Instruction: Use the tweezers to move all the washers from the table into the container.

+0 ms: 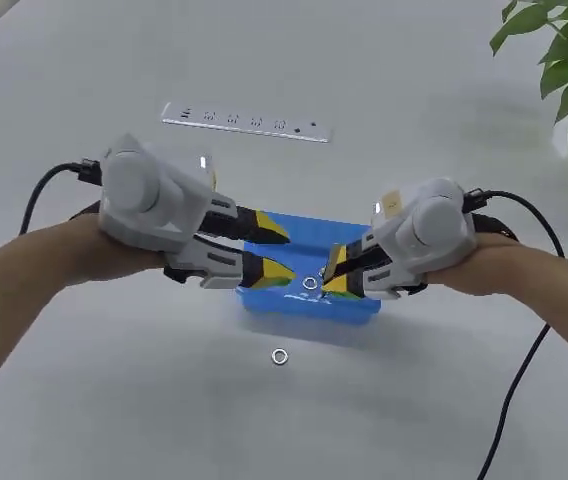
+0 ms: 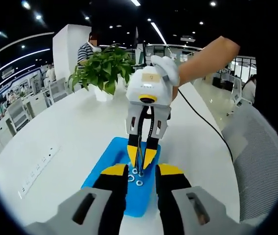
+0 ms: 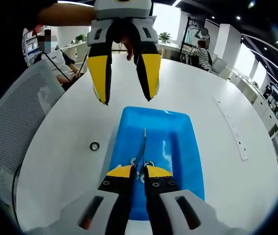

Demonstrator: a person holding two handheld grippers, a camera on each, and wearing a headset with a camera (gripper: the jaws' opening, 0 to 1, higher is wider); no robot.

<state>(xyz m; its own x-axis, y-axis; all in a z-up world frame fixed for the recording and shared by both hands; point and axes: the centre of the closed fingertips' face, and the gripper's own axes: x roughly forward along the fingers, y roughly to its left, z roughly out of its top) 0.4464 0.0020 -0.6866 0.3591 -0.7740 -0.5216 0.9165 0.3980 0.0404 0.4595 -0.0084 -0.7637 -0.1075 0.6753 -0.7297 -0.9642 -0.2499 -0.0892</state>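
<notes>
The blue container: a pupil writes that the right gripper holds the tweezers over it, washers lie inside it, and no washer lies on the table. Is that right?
Not quite. One washer lies on the table, beside the blue container, as the head view shows. The rest holds: the right gripper holds the tweezers over it, and washers lie inside it.

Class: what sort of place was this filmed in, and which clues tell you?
Probably an open-plan office: a long white table, a mesh chair beside it, a potted plant, and people seated behind.
</notes>
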